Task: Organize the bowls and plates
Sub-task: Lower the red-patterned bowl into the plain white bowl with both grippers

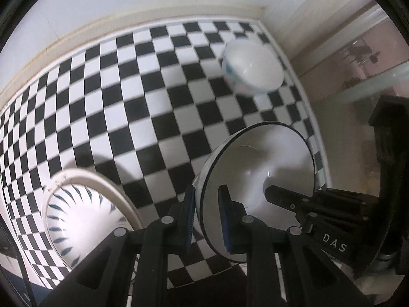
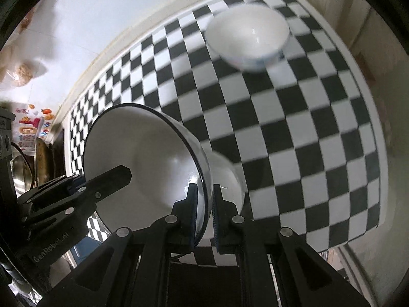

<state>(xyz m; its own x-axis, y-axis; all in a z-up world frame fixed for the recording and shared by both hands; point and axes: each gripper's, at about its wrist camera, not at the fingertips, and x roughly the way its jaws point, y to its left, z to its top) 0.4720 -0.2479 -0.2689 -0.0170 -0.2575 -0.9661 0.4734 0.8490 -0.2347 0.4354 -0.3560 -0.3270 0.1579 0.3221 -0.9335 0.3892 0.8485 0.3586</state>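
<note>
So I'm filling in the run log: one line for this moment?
left gripper: shut on black-rimmed bowl | right gripper: shut on opposite rim | small bowl: on checkered cloth | patterned plate: beside

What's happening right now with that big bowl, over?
Left gripper and right gripper both clamped on the dark-rimmed bowl rim, opposite sides. Bowl carried above the checkered table. Small white bowl ahead, patterned bowl alongside.

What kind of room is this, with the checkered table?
Probably a home kitchen or dining corner. Bowls sit on a black-and-white checkered tablecloth: a small white bowl and a blue-patterned bowl. At the right wrist view's left edge are metal pots and colourful stickers.
</note>
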